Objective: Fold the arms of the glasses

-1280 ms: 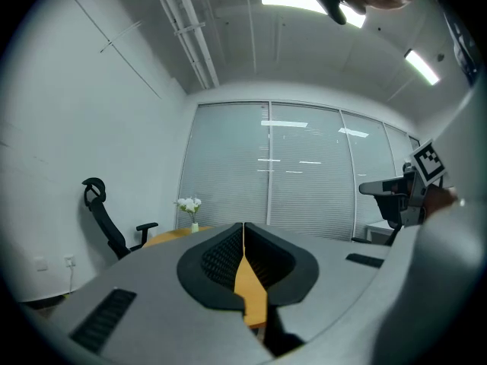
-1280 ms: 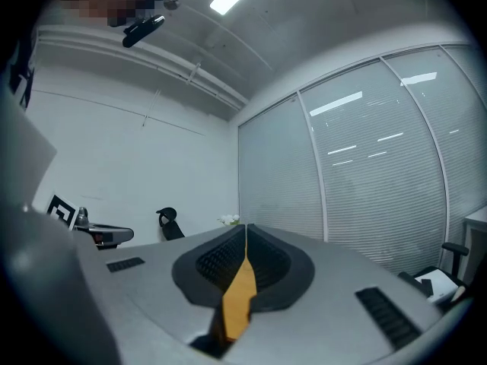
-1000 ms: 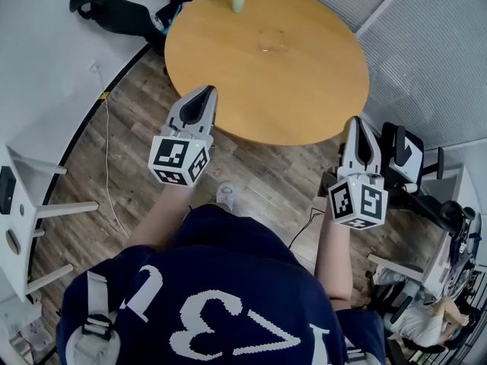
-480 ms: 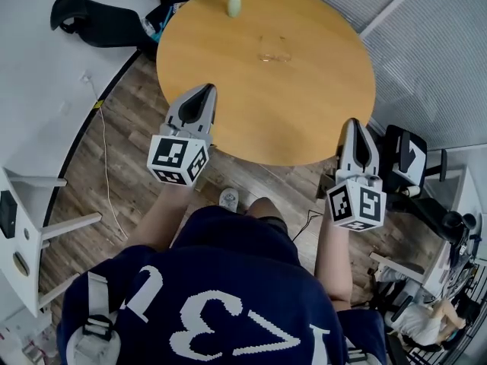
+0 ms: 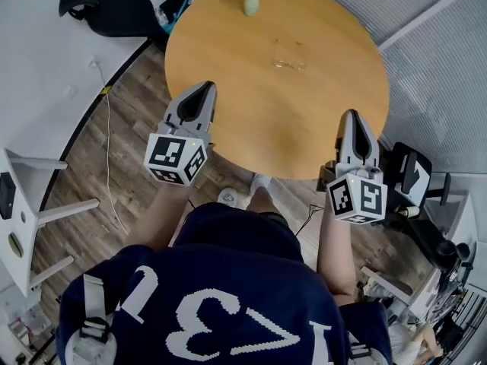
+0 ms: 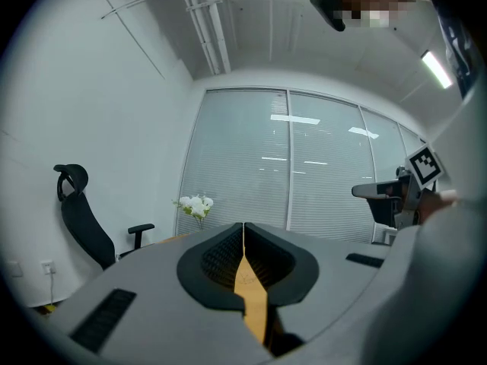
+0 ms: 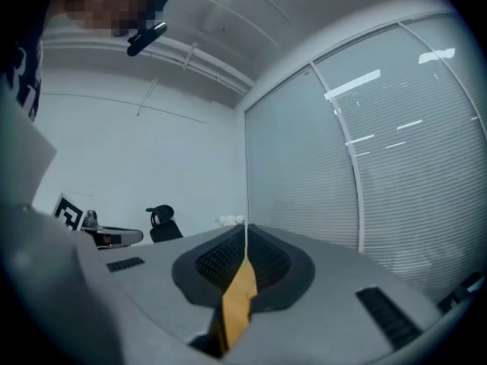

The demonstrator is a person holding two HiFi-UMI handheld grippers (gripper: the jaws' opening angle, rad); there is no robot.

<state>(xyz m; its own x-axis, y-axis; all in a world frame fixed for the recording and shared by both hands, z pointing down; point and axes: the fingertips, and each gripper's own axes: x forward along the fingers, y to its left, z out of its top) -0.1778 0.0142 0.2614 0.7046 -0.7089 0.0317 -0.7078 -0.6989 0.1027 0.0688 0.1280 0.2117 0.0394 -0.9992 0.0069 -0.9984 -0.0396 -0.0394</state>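
Clear-framed glasses [image 5: 289,61] lie on the round wooden table [image 5: 251,90], toward its far side, faint in the head view. My left gripper [image 5: 207,87] hangs over the table's near left edge, shut and empty. My right gripper [image 5: 351,115] is over the near right edge, also shut with nothing held. Both sit well short of the glasses. In the left gripper view the jaws [image 6: 243,225] meet with only table surface behind them; the right gripper view shows its jaws [image 7: 246,227] pressed together the same way.
A small vase of white flowers [image 5: 249,0] stands at the table's far edge. A black office chair [image 5: 99,10] is at the far left, another chair [image 5: 415,175] to the right of the table. A white stand [image 5: 23,204] is at the left. Wood floor surrounds the table.
Both grippers have moved forward toward the table, with the person stepping closer; the table now lies under the gripper tips. Both jaws stayed shut.
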